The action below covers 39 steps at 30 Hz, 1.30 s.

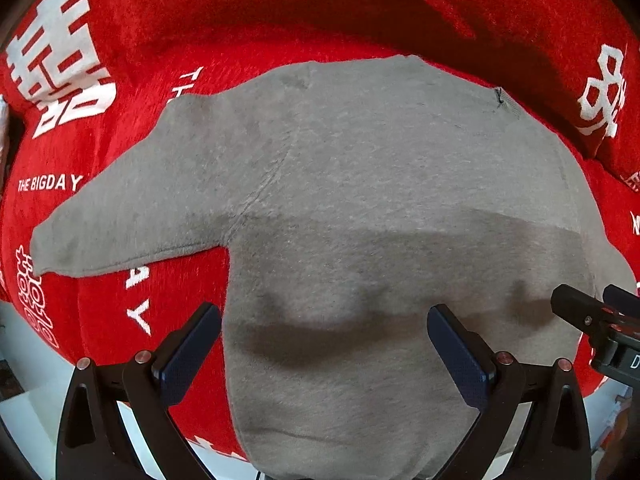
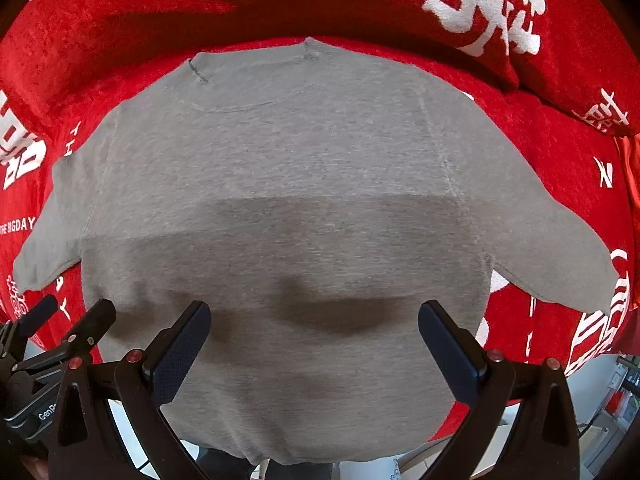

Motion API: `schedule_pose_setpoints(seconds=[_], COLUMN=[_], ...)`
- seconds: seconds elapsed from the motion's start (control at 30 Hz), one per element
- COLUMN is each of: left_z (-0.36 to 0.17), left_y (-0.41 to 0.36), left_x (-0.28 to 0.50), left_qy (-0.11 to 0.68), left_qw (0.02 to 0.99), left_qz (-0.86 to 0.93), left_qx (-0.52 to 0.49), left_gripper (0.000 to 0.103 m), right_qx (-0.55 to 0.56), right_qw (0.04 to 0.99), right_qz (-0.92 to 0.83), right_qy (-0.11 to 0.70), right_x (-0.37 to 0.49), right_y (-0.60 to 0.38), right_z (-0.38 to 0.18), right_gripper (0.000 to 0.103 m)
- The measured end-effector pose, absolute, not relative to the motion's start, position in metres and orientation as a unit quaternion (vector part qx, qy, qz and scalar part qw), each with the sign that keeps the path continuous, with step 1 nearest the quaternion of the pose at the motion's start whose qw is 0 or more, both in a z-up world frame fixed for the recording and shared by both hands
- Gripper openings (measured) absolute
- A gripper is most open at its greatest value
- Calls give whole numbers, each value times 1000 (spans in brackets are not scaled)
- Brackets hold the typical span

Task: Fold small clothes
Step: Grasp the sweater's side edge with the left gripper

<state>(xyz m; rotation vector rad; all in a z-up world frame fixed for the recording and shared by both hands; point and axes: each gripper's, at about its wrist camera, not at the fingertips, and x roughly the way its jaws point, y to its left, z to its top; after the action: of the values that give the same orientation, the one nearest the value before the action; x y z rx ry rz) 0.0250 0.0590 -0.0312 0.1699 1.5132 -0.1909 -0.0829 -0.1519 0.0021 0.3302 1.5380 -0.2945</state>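
Red plush blanket [image 1: 280, 16] fills the background of both wrist views, printed with large white characters and the words "THE BIGDAY" [image 1: 50, 183]; it covers a raised, cushion-like surface, and a second red fold or pillow [image 2: 560, 92] lies across the far right. Pale floor shows below its near edge.

On the blanket lies a grey short-sleeved shirt [image 2: 288, 168], spread flat with its neckline [image 2: 248, 60] at the far side and its hem hanging over the near edge toward the cameras. One sleeve [image 1: 120, 216] stretches out to the left, the other sleeve [image 2: 560, 248] to the right. A shadow band crosses the body of the shirt, and a few shallow creases sit in the cloth near the hem.

Left gripper [image 1: 324, 344] hovers over the lower left part of the shirt with its two dark blue fingers [image 1: 188, 352] spread wide, holding nothing; whether the tips touch the cloth I cannot tell. Right gripper [image 2: 314, 340] hangs over the lower middle of the shirt, its fingers [image 2: 452, 352] likewise wide apart and empty. Each gripper shows at the edge of the other's view, side by side and near each other.
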Motion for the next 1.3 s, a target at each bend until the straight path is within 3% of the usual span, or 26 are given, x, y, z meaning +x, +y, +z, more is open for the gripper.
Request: schedule_pose_setpoints(seconds=[0.3, 0.77, 1.13, 1.17, 1.23, 1.27, 1.3], left_z=[-33, -90, -127, -128, -123, -123, -123], left_y=[129, 356, 403, 405, 409, 412, 414], left_x=[34, 66, 85, 85, 86, 86, 85], left_qy=[673, 619, 555, 549, 539, 538, 535], left_qw=[736, 764, 770, 771, 772, 771, 770], left_qz=[-78, 58, 15, 17, 26, 30, 27], left_qx=[-21, -174, -314, -323, -336, -339, -346], left_gripper=[103, 103, 102, 97, 65, 55, 29], right_qx=[281, 187, 168, 165, 160, 159, 158], right_qw=[736, 713, 704, 704, 703, 703, 702], right_qz=[-3, 75, 99, 101, 103, 102, 101], right_qy=[616, 672, 683, 684, 685, 686, 687], right_x=[-77, -65, -54, -54, -54, -54, -54], right_y=[-123, -17, 12, 14, 16, 17, 17], right_z=[15, -17, -28, -27, -26, -26, -27], right_gripper=[103, 103, 103, 103, 103, 103, 103])
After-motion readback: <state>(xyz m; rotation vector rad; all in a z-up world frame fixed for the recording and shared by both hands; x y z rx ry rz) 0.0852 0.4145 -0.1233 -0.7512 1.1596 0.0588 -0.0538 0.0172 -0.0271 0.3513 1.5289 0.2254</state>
